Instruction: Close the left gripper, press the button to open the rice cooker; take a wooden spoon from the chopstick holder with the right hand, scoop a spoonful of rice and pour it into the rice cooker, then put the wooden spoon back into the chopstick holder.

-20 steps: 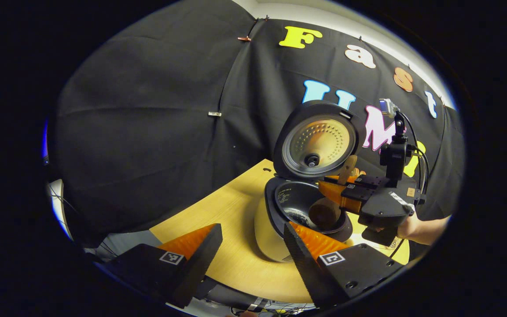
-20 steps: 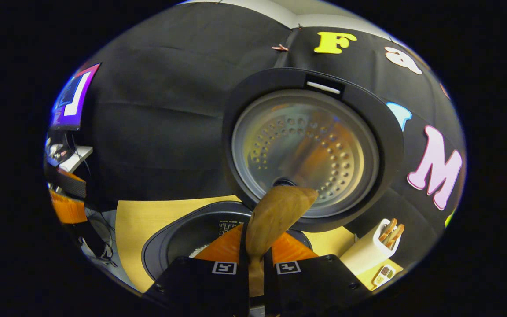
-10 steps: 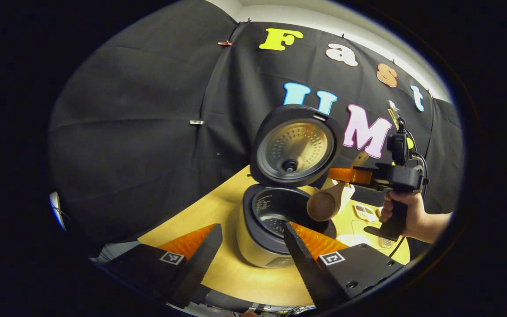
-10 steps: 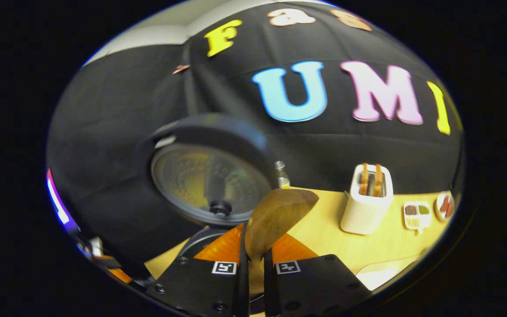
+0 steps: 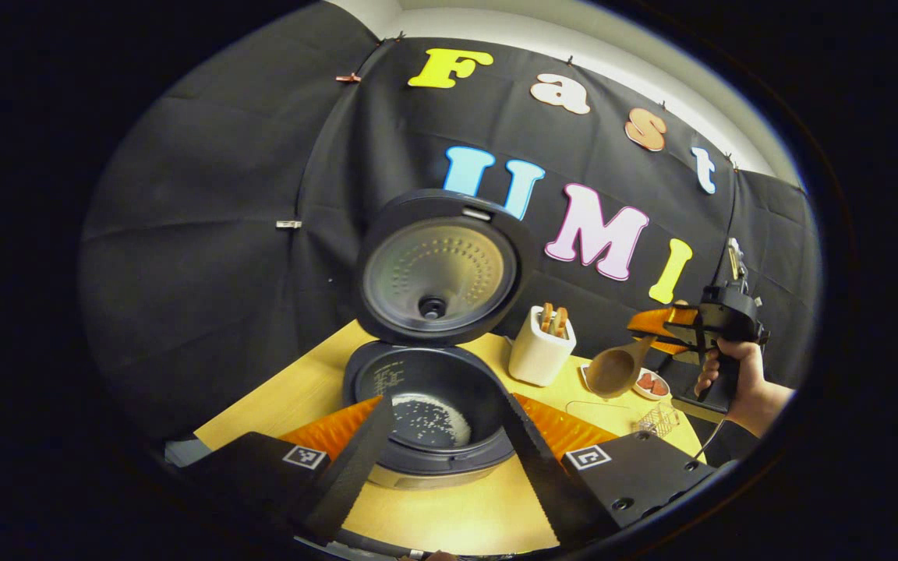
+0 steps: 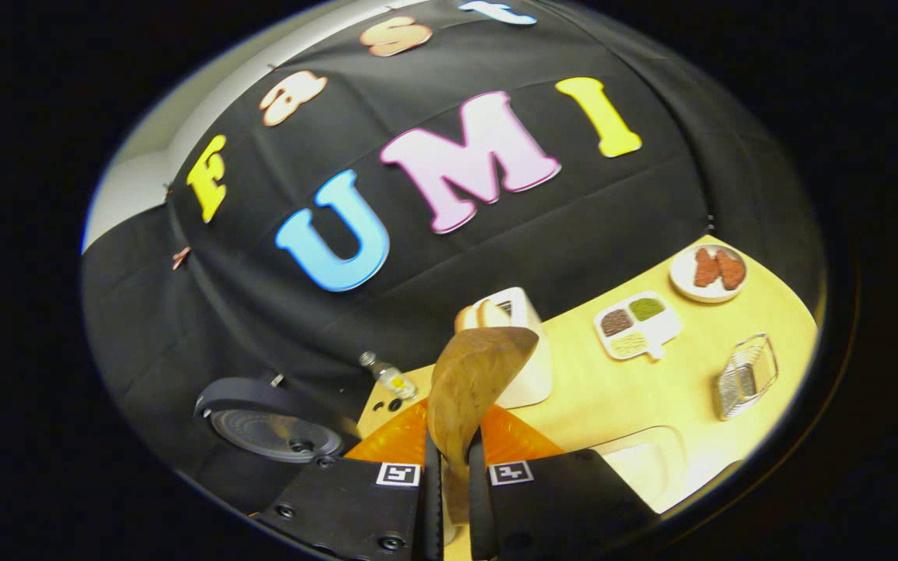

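Observation:
The rice cooker [image 5: 426, 405] stands open with its lid [image 5: 433, 269] upright, and white rice grains [image 5: 429, 421] lie at the bottom of its dark pot. My left gripper [image 5: 441, 460] is open in front of the cooker, one finger on each side of the pot. Off to the right, a hand [image 5: 737, 382] holds my right gripper [image 5: 671, 323], shut on the wooden spoon [image 5: 613, 372], whose bowl hangs right of the white chopstick holder [image 5: 539, 351]. In the right gripper view the spoon [image 6: 472, 389] sticks up from my right gripper [image 6: 449, 483], partly hiding the holder [image 6: 527, 358].
On the yellow table [image 6: 613, 389] lie a compartment dish [image 6: 636, 323], a plate with reddish food [image 6: 708, 271], a wire basket [image 6: 745, 378] and a pale shallow container [image 6: 644, 460]. A small bottle [image 6: 387, 375] stands behind the cooker lid [image 6: 273, 425].
My right gripper has carried the spoon from over the cooker pot away to the right, past the chopstick holder. The left gripper stayed open and now faces the pot squarely.

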